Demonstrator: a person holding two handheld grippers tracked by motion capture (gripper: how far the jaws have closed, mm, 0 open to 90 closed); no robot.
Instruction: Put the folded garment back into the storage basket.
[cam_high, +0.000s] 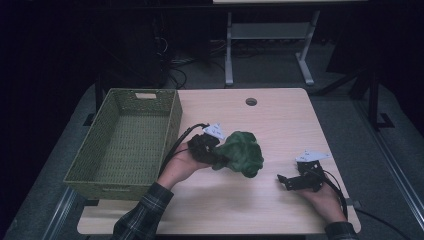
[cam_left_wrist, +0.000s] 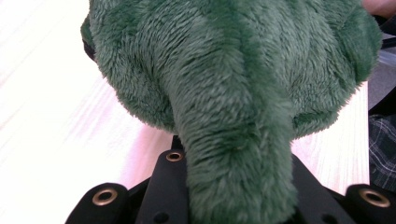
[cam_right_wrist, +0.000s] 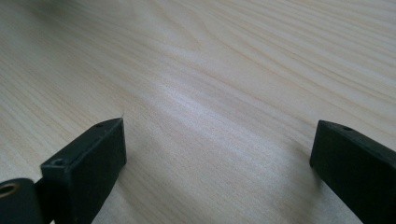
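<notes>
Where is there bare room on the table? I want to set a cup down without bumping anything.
Free: the far half of the table, beyond the cable hole, and the near strip between the two forearms. Crowded: the left side, taken by the green basket, and the middle, where the left gripper holds the green plush toy.

basket (cam_high: 125, 145) beside bare table (cam_high: 280, 115) middle

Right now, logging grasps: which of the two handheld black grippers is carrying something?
The left gripper, clamped on the fuzzy green plush toy; the right gripper sits open over bare wooden table.
</notes>
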